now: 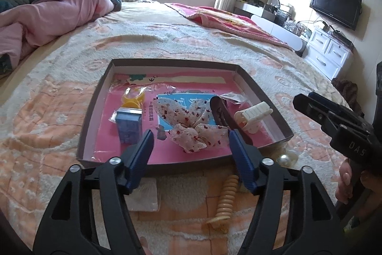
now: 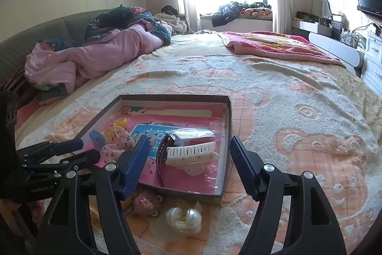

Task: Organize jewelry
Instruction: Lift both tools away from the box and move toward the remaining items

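Observation:
A shallow brown box tray [image 1: 241, 68] with a pink liner lies on the bed. In it are a floral fabric scrunchie [image 1: 188, 126], a white claw clip [image 1: 253, 115], a dark hair clip [image 1: 220, 111], a small blue box [image 1: 129, 128] and a yellow ring [image 1: 133, 97]. My left gripper [image 1: 191, 135] hovers open over the tray's near edge, its fingers touching nothing. In the right wrist view my right gripper [image 2: 189, 139] stands open above the tray's near right corner [image 2: 228, 135], with the white claw clip [image 2: 193, 154] below it and untouched.
On the blanket in front of the tray lie a beige coiled hair tie [image 1: 226, 202], a pearl clip [image 2: 183, 216], a pink clip [image 2: 145, 203] and a white square pad [image 1: 145, 195]. A pink quilt [image 1: 47, 16] is heaped at the far left. Drawers [image 1: 327, 51] stand right of the bed.

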Available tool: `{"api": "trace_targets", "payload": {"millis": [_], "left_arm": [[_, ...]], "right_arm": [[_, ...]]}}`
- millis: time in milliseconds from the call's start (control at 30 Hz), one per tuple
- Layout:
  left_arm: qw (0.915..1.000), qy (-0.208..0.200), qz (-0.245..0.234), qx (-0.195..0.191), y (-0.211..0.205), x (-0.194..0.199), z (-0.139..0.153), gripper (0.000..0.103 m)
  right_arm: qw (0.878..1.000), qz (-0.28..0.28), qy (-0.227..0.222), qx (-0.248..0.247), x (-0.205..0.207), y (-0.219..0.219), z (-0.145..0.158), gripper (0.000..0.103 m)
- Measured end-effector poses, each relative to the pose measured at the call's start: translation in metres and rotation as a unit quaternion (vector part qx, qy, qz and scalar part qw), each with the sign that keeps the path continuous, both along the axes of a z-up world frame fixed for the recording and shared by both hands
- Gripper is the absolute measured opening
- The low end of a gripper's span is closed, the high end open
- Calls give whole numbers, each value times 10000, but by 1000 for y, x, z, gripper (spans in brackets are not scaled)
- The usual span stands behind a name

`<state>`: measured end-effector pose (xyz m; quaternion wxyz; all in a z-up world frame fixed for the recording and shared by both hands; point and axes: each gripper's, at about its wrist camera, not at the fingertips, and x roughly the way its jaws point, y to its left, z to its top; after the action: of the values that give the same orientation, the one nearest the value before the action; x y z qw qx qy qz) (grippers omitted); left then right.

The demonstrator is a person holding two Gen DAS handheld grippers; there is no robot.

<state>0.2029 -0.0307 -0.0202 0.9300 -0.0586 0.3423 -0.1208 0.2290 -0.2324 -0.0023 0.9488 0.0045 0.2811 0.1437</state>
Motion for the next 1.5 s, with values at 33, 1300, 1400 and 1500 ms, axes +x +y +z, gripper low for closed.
{"api": "trace_targets", "payload": {"millis": [33, 1300, 1400, 1500], "left_arm": [[10000, -19, 7, -10, 1, -3, 1, 61], [9991, -247, 282, 193, 39, -89, -8, 91], [9990, -213, 336, 202, 43, -92, -11, 91], [9988, -213, 372, 238, 46, -93, -14, 91]], "right_arm": [[10000, -7, -13, -8, -3, -1, 1, 69], [9988, 436, -132, -197, -101, 17, 0, 77], [9986, 483, -82, -220, -103, 21, -4, 77], [9982, 547, -4, -243, -104, 27, -11, 77]]}}
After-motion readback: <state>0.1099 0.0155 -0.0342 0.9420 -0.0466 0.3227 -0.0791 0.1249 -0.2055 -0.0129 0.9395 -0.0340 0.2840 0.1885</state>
